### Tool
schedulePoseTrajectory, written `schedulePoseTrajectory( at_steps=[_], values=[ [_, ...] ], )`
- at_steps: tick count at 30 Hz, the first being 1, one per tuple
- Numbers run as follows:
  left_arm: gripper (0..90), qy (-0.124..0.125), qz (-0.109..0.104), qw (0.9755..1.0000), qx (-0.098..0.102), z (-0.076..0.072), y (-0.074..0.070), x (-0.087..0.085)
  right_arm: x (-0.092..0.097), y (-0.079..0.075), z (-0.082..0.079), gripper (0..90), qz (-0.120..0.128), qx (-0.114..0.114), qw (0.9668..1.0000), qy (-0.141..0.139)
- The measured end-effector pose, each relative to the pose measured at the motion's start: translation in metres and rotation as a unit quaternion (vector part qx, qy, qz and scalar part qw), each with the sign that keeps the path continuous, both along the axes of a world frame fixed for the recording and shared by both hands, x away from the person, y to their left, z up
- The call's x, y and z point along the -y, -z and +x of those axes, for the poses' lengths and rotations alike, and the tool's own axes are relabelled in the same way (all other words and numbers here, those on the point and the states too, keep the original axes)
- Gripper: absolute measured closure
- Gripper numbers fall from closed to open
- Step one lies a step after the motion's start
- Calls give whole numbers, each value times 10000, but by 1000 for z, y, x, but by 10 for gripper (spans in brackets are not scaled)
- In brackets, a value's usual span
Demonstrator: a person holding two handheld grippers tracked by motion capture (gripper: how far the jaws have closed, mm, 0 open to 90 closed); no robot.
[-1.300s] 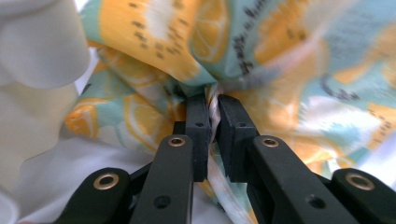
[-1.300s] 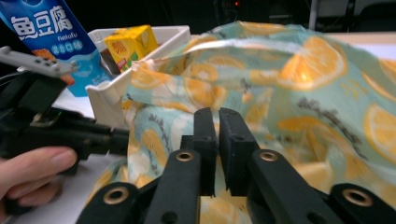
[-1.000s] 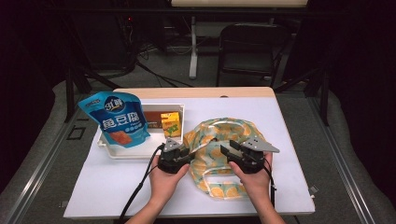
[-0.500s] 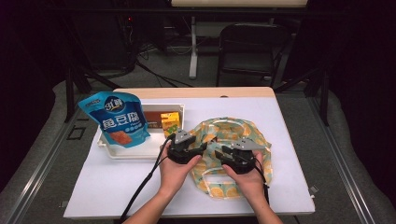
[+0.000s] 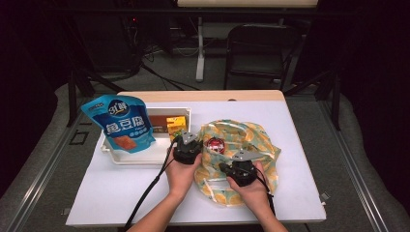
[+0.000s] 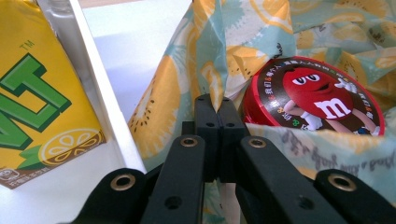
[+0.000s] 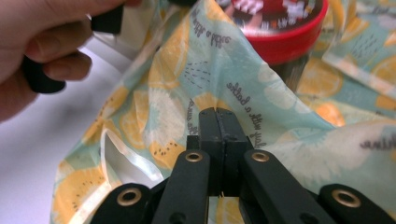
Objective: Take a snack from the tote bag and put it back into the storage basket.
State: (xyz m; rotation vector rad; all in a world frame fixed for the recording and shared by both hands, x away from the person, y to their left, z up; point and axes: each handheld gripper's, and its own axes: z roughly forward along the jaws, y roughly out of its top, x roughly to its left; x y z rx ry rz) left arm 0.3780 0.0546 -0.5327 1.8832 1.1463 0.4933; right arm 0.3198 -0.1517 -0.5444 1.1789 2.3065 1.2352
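1. My right gripper [image 5: 228, 167] sits nearest me, at about 5 o'clock from the table's middle; its jaws have just been closing and now pinch the near rim of the teal fabric bag with the orange-slice print [image 5: 256, 147], cloth caught between the pads [image 7: 208, 128].
2. My left gripper [image 5: 186, 143] is at 9 o'clock of the bag; its jaws have also just been closing and are clamped on the bag's left rim, a fold of fabric rising from between the pads [image 6: 206, 112].
3. Inside the bag's mouth stands a round red-lidded candy tub [image 5: 214, 144], at about 1 o'clock from my left gripper.
4. Farther out at 10 o'clock, a white plastic tray [image 5: 121, 155] holds a yellow drink carton [image 5: 175, 123] and a blue snack pouch [image 5: 121, 124].
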Motion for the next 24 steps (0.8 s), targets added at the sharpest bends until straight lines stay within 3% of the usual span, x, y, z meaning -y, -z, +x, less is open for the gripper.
schedulePoseTrajectory(
  at_steps=[4, 6, 7, 11, 15, 17, 20, 21, 24],
  values=[
    [900, 104, 0, 9999, 89, -9, -2, 1, 3, 7, 2, 900, -74, -292, 9994, 152],
    [900, 122, 140, 9994, 303, -18, -3, 5, 6, 9, 2, 900, -145, -386, 9990, 172],
    [900, 148, 168, 9993, 284, -20, -1, 6, 8, 10, 2, 900, -109, -412, 9989, 198],
    [900, 52, -51, 10000, 25, -16, 10, 3, 11, 10, 3, 900, -43, -444, 9988, 225],
    [900, 106, 138, 9997, -154, -16, 25, 6, 12, 11, 2, 900, -94, -455, 9987, 186],
    [900, 147, 207, 9987, -438, -13, 33, 7, 13, 13, 3, 900, -137, -494, 9984, 223],
    [900, 270, 209, 9975, -611, -10, 33, 6, 16, 16, 4, 900, -238, -623, 9974, 291],
    [900, 260, 115, 9977, -618, -9, 34, 6, 17, 17, 4, 900, -201, -652, 9972, 303],
    [900, 268, 108, 9979, -586, -10, 34, 5, 20, 16, 4, 898, -146, -727, 9969, 266]
  ],
)
